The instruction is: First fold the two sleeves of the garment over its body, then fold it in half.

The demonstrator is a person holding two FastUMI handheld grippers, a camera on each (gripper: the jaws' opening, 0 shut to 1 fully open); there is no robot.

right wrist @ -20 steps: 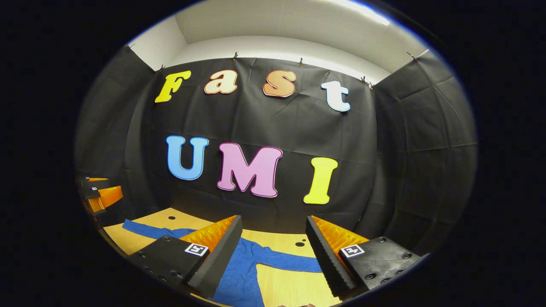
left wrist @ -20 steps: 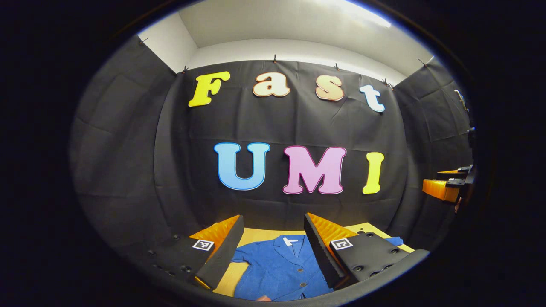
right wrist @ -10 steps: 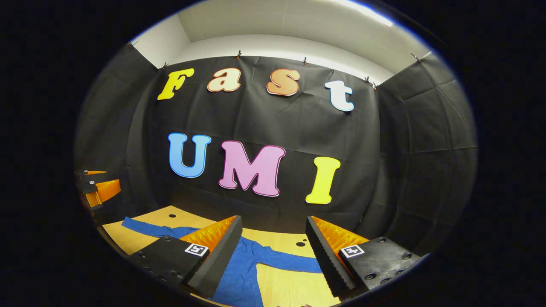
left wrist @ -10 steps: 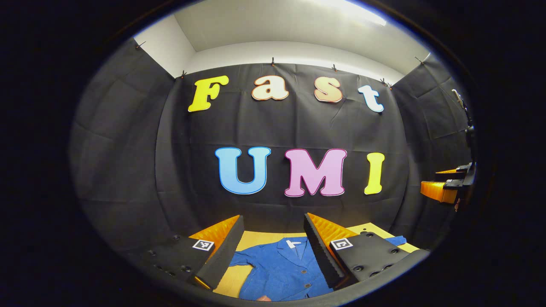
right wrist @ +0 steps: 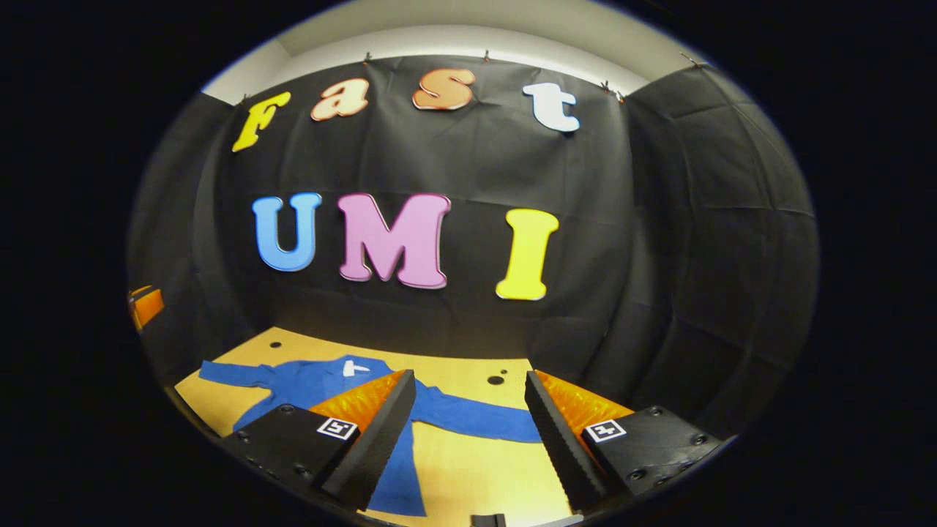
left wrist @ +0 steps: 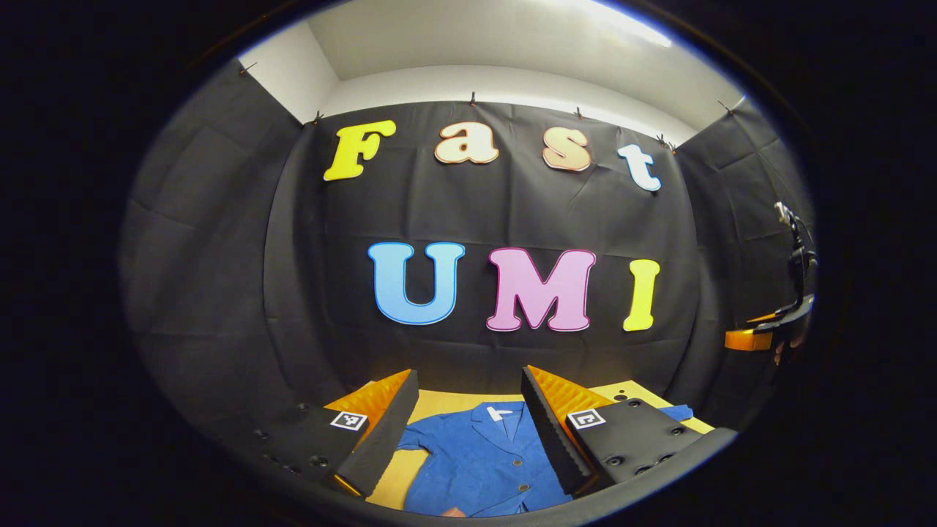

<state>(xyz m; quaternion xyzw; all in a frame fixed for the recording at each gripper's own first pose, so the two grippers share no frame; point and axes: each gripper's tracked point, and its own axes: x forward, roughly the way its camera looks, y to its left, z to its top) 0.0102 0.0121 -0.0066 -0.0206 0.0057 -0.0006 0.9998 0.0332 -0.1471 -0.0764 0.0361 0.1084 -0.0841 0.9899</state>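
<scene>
The right tongs [right wrist: 468,432] have dipped toward the counter [right wrist: 468,476], both pairs spread empty above the blue garment [left wrist: 476,461] lying flat; best pinch the right sleeve [right wrist: 483,423] at its cuff.

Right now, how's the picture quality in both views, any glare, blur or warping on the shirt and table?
Left gripper view: sharp; ceiling glare at top; fisheye bends the wall; shirt evenly lit between open jaws. Right gripper view: also sharp; table brightly lit, no harsh shadows; sleeve curves with the lens.
</scene>
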